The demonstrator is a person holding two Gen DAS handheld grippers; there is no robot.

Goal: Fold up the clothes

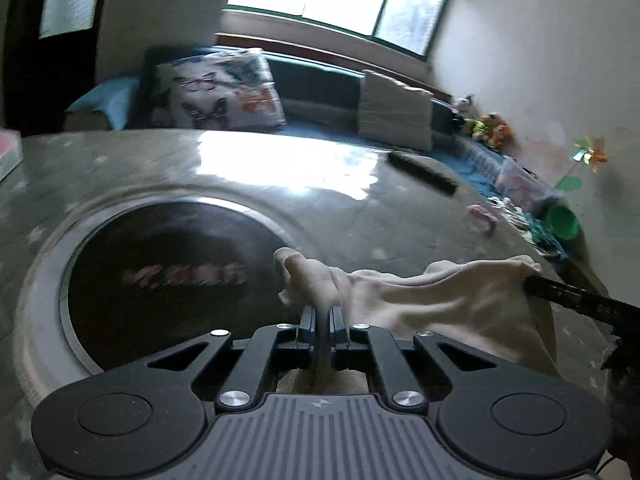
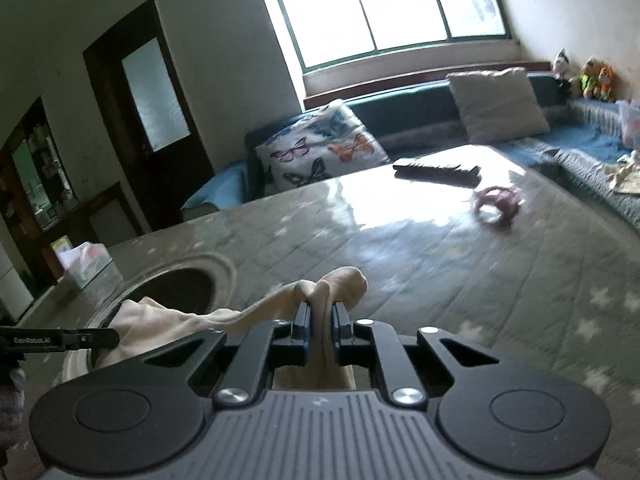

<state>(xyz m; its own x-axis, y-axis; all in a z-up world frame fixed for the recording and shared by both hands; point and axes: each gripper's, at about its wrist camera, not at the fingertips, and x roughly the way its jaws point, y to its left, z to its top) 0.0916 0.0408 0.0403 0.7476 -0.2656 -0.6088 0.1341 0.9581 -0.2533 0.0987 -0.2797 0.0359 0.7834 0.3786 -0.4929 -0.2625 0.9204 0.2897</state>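
Cream cloth: a soft garment [image 1: 420,300] hangs stretched between the two claws above the grey star-patterned table [image 2: 460,272]; its lower part drops out of sight behind the grippers
Left gripper [image 1: 322,314]: pressed together on a bunched corner of the garment; cloth pokes out just beyond the fingertips
Right gripper [image 2: 320,314]: likewise pinching the other bunched corner; it shows at the right edge of the left view
Place: near side of the table, just right of the round dark inset [image 1: 168,272]
Step, as I judge it: keep both pinches firm and level; hold the top edge taut; lower evenly so the cloth lays flat right of the inset
Clutter: dark comb [image 2: 436,170] and pink toy [image 2: 498,202] lie far off; well apart from the cloth
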